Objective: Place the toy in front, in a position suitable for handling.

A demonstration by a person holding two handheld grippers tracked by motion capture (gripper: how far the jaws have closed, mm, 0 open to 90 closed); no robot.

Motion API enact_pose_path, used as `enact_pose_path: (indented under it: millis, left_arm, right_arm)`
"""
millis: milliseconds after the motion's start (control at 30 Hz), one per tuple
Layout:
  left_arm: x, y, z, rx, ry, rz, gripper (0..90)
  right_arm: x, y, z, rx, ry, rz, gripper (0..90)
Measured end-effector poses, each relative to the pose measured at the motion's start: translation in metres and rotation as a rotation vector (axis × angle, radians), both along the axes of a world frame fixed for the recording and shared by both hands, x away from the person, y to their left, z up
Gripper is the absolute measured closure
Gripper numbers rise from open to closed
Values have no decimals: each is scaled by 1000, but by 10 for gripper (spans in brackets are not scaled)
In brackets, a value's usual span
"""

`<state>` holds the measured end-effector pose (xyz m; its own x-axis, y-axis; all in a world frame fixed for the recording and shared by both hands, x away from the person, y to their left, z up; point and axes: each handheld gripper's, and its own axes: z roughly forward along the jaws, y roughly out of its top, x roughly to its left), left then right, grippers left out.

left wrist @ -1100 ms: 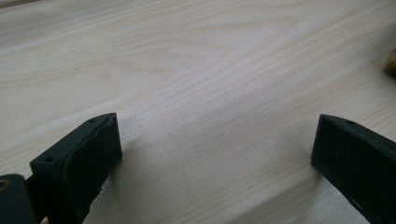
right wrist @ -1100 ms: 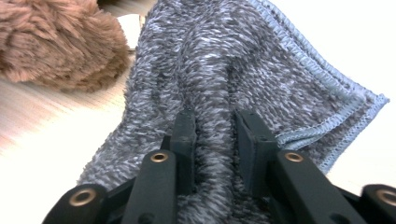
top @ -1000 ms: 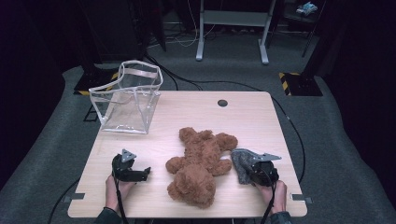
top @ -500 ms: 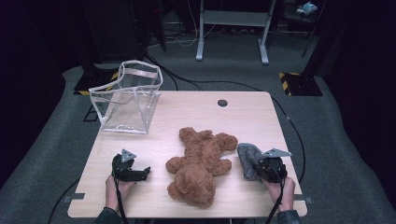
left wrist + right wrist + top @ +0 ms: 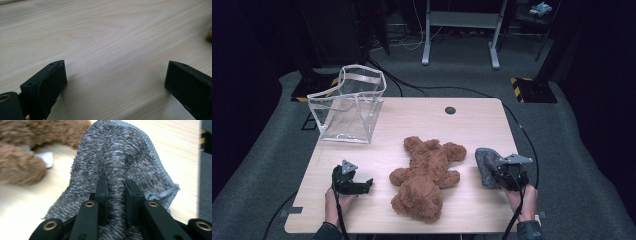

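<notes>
- The right gripper (image 5: 498,170) lifts a grey fuzzy cloth (image 5: 486,165) from the right side of the counter (image 5: 472,125), just beside the brown teddy bear (image 5: 424,177); its jaws are clenched on a fold of the cloth.
- In the right gripper view, the cloth (image 5: 125,165) bulges up and forward from between the 2 jaws, the pinched fold running down the gap and the loose hem hanging to the right, above the counter.
- To do the lift well, judged from this grip: keep the jaws tight, since the hold is on 1 thin ridge of pile; raise the cloth straight until its hanging edge is off the counter, and steer it away from the bear's arm so it does not drag.
- The left gripper (image 5: 354,184) rests on the left of the counter, jaws released and wide apart, nothing between them; bare wood lies beneath.
- The clear bag (image 5: 347,107) stands open at the far left corner, well apart from the cloth, a likely destination.
</notes>
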<state>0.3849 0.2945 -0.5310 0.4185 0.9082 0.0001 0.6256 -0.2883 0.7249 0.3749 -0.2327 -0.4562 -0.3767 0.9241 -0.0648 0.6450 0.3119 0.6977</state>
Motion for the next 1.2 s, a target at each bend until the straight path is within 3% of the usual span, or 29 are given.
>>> enact_pose_path:
  millis: [367, 667, 767, 1167, 1200]
  left_arm:
    - [0, 0, 0, -1, 1, 1, 36]
    - [0, 0, 0, -1, 0, 0, 36]
    - [0, 0, 0, -1, 1, 0, 36]
    - [0, 0, 0, -1, 1, 0, 37]
    - [0, 0, 0, -1, 1, -1, 37]
  right_arm:
    - [22, -13, 4, -19, -27, -26, 750]
    - [40, -16, 1, -36, -3, -34, 745]
    - [48, -16, -4, -64, 1, -45, 737]
    - [66, -16, -21, -48, 50, -72, 705]
    - [66, -17, -22, -57, 57, -56, 700]
